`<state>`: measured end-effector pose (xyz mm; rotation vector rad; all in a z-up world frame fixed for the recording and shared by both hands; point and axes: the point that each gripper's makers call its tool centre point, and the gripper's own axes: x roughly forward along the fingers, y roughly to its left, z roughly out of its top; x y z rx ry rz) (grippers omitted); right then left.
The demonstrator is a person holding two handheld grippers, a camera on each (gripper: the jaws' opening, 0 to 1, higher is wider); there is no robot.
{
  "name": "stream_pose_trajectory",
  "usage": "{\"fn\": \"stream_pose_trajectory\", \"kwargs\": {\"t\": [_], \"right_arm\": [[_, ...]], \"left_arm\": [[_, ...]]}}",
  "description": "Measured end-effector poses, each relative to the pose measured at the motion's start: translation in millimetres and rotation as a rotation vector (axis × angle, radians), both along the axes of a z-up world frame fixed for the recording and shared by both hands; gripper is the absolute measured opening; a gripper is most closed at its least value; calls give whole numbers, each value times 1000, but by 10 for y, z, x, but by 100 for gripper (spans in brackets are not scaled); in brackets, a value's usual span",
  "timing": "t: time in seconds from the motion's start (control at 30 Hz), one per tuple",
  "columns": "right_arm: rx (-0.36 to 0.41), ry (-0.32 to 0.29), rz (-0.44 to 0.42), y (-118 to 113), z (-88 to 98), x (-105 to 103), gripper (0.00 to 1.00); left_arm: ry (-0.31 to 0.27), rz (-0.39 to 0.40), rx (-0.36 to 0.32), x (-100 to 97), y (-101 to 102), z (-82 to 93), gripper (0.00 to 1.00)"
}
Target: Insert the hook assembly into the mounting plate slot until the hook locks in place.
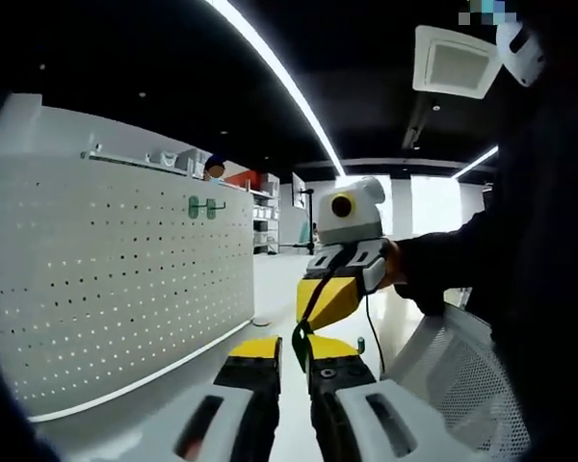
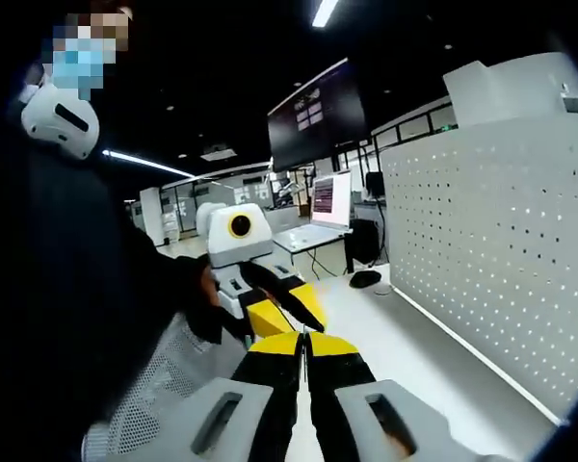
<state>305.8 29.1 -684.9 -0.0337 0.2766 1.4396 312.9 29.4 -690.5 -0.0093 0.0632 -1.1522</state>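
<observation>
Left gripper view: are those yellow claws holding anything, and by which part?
A thin dark green piece sits at the left claw's tips, meeting the right claw; the grip point cannot be told.

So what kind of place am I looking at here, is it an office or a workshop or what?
Probably an open-plan office or lab set up for testing: a white pegboard panel with a green hook, a desk with a laptop, and a large wall screen under ceiling strip lights.

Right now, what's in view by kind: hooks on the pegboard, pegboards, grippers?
Green hooks on the pegboard: 2
White pegboard: 1
Grippers: 2, left gripper and right gripper
Total: 5
</observation>
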Motion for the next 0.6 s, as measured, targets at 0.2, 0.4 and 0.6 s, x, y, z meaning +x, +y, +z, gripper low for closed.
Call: {"fn": "stream_pose_trajectory", "kwargs": {"t": [0.2,0.4,0.6], "right_arm": [[7,12,10,-14,2,-33,0],[15,15,-1,-13,13,-27,1],[9,12,-30,17,10,18,2]], "left_arm": [[25,-29,-16,-51,-30,1,5],[61,-48,-40,-76,-23,17,1],[81,-25,-45,-49,1,13,1]]}}
